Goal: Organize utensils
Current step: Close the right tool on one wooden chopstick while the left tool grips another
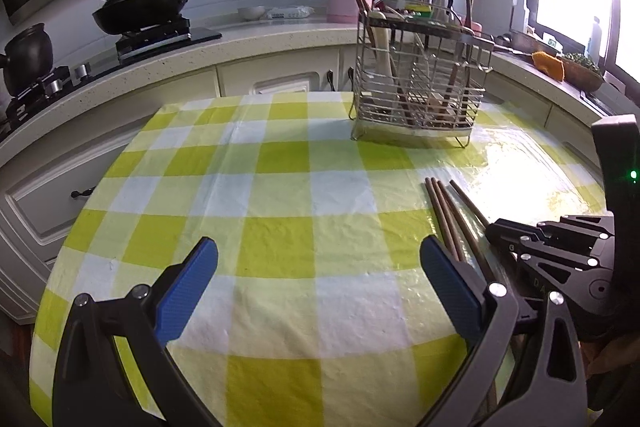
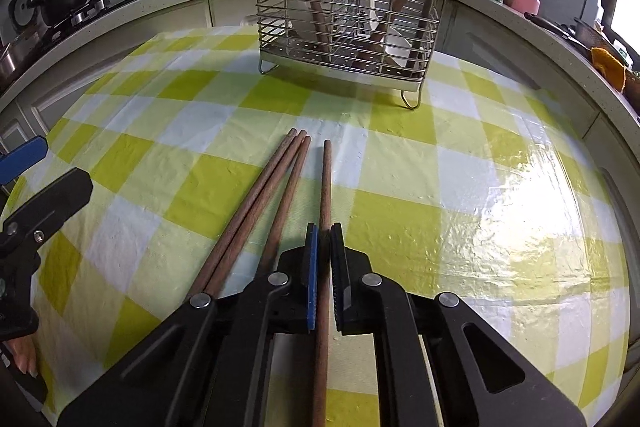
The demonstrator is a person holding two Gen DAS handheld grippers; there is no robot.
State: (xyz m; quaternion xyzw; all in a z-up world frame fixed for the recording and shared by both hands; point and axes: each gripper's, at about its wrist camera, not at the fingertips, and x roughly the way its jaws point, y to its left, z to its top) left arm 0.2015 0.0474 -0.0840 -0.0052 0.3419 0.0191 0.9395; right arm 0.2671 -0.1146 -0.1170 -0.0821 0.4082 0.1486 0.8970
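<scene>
pinching a single wooden chopstick (image 2: 326, 187), the right gripper (image 2: 324, 239) has its blue-padded jaws pressed together on the stick partway along its length, low over the table, while the left gripper (image 1: 320, 291) waits beside it with its jaws spread wide and nothing between them. three more chopsticks (image 2: 272, 195) lie just left of the held one on the checked tablecloth (image 2: 440, 227), two touching side by side and the third close alongside, all pointing toward the wire utensil basket (image 2: 348, 23) that stands at the far edge of the table. the step in hand looks like lifting this one stick and carrying it to the basket; to do it well, i judge the lift should go straight up so the neighbours are not dragged, then the stick should be tipped toward upright before it is lowered tip first into a compartment. the grip sits away from the stick's middle, so the long free end may swing or pivot in the pads. the chopsticks are slim, round, matte brown wood; the basket is shiny metal wire with a perforated floor and small feet, already holding wooden utensils and a pale ladle; the cloth is glossy, faintly wrinkled plastic in yellow-green and white squares.
</scene>
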